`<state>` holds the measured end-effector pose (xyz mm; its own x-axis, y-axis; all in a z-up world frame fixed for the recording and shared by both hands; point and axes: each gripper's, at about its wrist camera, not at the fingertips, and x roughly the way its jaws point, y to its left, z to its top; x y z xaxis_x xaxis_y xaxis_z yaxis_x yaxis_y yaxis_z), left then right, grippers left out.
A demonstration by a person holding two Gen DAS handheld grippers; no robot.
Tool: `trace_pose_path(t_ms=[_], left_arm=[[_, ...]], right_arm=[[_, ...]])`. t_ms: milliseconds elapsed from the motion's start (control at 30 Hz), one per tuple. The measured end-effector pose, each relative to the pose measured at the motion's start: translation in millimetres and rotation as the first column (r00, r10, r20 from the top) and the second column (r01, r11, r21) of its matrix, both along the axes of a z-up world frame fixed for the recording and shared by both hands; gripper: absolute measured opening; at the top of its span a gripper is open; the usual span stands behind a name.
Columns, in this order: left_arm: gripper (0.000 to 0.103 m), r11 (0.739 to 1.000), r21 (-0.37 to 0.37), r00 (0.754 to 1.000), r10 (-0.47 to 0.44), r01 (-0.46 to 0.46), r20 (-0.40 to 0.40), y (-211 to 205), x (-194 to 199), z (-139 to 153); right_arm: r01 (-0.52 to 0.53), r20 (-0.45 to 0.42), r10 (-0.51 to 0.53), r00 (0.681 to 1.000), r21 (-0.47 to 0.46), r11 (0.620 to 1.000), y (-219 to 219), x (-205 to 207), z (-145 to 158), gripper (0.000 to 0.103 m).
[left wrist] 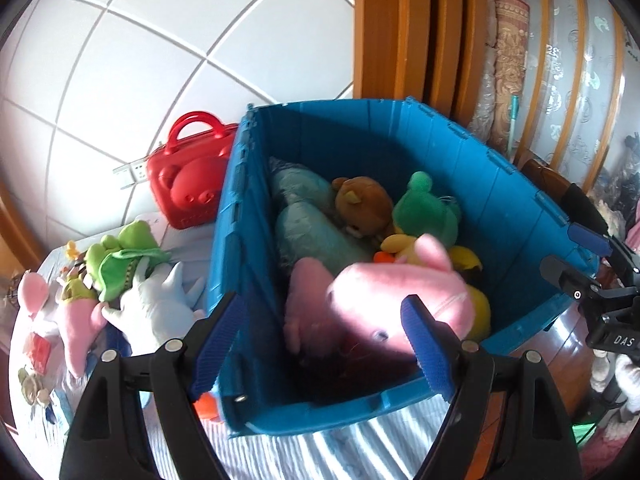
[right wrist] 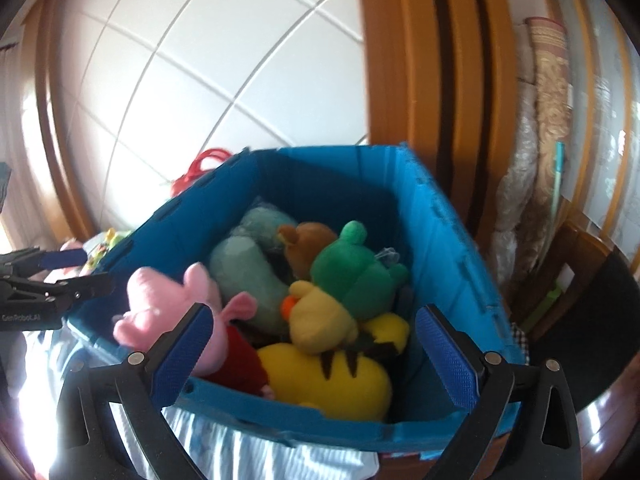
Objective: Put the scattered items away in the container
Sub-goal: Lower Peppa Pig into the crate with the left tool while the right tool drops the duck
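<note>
Both claws wide open over the blue crate [left wrist: 400, 128]: left claw [left wrist: 320, 344] above the pink pig plush [left wrist: 400, 292], right claw [right wrist: 320, 356] empty.

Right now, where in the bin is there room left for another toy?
Free: the far end of the bin, behind the teal plush and green frog, along the back wall. Crowded: the near half, with the pink pig and yellow plush piled up.

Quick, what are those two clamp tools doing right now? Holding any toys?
Left tool: open, holding nothing; the pink pig plush lies in the blue bin just beyond its fingers.
Right tool: open, empty, above the bin.
</note>
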<state>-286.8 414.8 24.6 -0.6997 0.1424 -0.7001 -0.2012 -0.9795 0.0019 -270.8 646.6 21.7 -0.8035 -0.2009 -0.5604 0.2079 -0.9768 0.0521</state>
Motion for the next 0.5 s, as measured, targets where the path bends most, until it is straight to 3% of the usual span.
trace_pose_path(t_ms=[167,400,500], left_arm=[[0.081,0.999,0.004,0.999,0.044,-0.044,0.011,-18.6,-3.0,-5.1],[0.081,0.996,0.024,0.997,0.082,-0.082,0.007,-40.1,-13.0,-7.3],[0.081,0.996,0.035,0.997,0.082,-0.083,0.011,-42.5,-21.5,-9.8]], right_arm=[[-0.096,0.030,0.095,0.995,0.022,0.995,-33.1,-10.8,-5.3,0.103],[-0.295,0.100,0.286,0.953,0.097,0.951,-94.3,-30.0,-18.9,0.103],[-0.305,0.122,0.288,0.950,0.147,0.941,-104.0,-45.1,-27.3,0.103]])
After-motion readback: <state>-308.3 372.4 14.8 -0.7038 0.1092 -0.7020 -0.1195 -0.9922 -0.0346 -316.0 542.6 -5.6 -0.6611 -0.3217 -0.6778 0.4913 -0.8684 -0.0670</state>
